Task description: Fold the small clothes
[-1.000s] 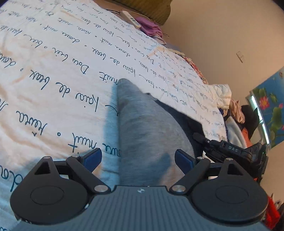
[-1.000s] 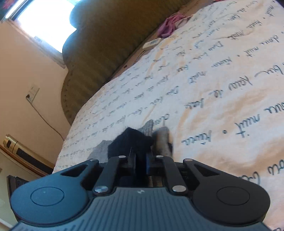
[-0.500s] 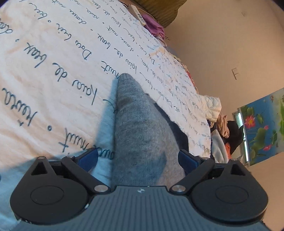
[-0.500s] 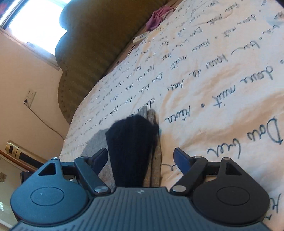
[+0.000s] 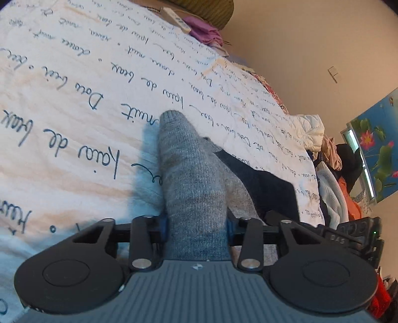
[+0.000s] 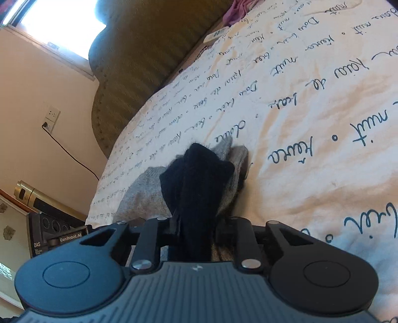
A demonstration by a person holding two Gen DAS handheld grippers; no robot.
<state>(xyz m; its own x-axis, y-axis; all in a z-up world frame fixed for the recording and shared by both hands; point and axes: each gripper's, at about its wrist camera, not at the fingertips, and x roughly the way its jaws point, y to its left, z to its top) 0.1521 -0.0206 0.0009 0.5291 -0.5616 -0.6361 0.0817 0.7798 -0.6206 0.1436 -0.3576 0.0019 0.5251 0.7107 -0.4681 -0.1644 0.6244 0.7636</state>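
A grey knitted sock (image 5: 189, 174) with a black cuff end (image 5: 268, 188) lies on a white bedspread (image 5: 74, 104) printed with cursive words. My left gripper (image 5: 196, 227) is shut on the grey end of the sock. In the right wrist view my right gripper (image 6: 195, 227) is shut on the black cuff (image 6: 196, 179), with the grey part (image 6: 141, 196) spreading to the left. The other gripper's body (image 5: 353, 236) shows at the right edge of the left wrist view.
A remote (image 5: 175, 20) and a pink garment (image 5: 204, 31) lie near the olive headboard (image 6: 139, 59). A heap of clothes (image 5: 330, 174) sits at the bed's far corner. A gold cylinder (image 6: 37, 198) and a wall socket (image 6: 51, 119) are to the left.
Both grippers were open half a second ago and have now closed on the sock, the left on the grey end and the right on the black cuff.
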